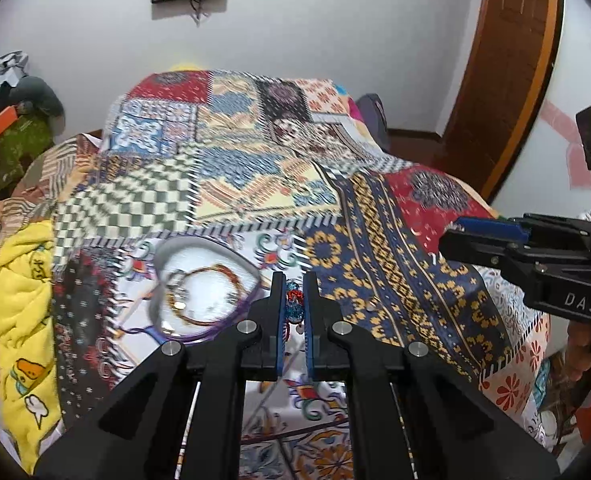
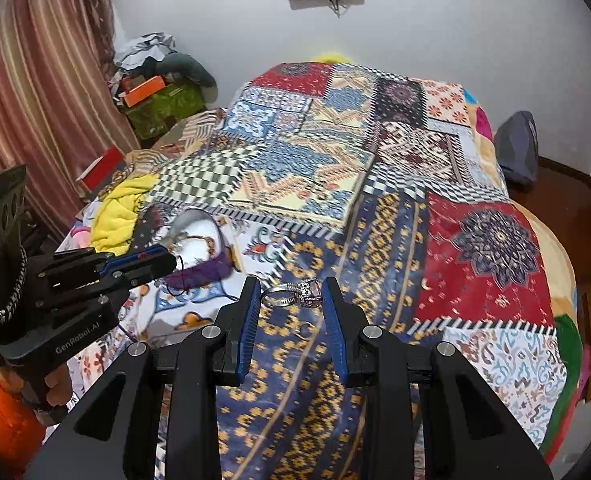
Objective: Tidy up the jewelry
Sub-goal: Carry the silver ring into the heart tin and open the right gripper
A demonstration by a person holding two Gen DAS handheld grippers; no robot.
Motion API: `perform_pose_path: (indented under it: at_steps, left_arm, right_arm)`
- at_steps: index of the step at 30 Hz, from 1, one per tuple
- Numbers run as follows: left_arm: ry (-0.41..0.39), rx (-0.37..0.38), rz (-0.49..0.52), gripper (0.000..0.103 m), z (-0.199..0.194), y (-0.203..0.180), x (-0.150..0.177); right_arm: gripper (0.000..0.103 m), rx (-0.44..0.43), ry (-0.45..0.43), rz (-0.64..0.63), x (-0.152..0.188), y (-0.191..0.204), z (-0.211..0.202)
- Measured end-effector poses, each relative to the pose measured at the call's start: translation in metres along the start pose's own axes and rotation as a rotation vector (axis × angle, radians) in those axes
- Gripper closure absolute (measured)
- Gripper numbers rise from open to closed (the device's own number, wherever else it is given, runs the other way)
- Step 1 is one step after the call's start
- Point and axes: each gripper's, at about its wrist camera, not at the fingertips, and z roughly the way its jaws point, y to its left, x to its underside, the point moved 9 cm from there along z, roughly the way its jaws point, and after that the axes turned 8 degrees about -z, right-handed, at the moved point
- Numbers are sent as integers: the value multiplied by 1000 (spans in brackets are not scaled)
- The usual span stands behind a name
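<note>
- The left gripper (image 1: 294, 304) is pinched on a beaded piece (image 1: 294, 305), red and blue-green beads squeezed between its blue pads (image 1: 282, 312), with only a narrow gap left between the fingers.
- In the right wrist view, the left gripper (image 2: 167, 261) is seen from the side, and a thin dark red cord (image 2: 176, 280) hangs in a loop from its tip.
- Just left of the left gripper's tips and slightly beyond them lies a heart-shaped jewelry box (image 1: 203, 286) with a white lining and purple rim, resting on the bed.
- Inside that box lies a brown beaded bracelet (image 1: 211, 294) in a loose circle; other small pieces beside it are too blurred to name.
- The right gripper (image 2: 291, 296) is spread wide, and a silver ring (image 2: 295, 296) with a stone cluster sits between its fingertips; I cannot tell whether either pad touches it.
- Just nearer than the ring, between the right gripper's fingers, a small plain ring (image 2: 306, 330) lies flat on the blue and yellow patch.
- The patchwork bedspread (image 2: 475, 264) covers the bed under both grippers.
- A yellow cloth (image 1: 19, 312) is bunched at the bed edge, well left of the left gripper.
- A hand (image 2: 55, 390) grips the left gripper's handle, next to an orange sleeve.
</note>
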Motion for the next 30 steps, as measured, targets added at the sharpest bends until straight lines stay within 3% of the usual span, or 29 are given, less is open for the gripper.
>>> perform_pose_path:
  at_steps: [14, 30]
  left_arm:
    - [-73, -63, -77, 97, -11, 63, -24]
    - [-19, -20, -91, 97, 30, 86, -21]
  right_arm:
    - [75, -77, 0, -59, -25, 45, 37]
    - [75, -142, 94, -156, -35, 81, 108]
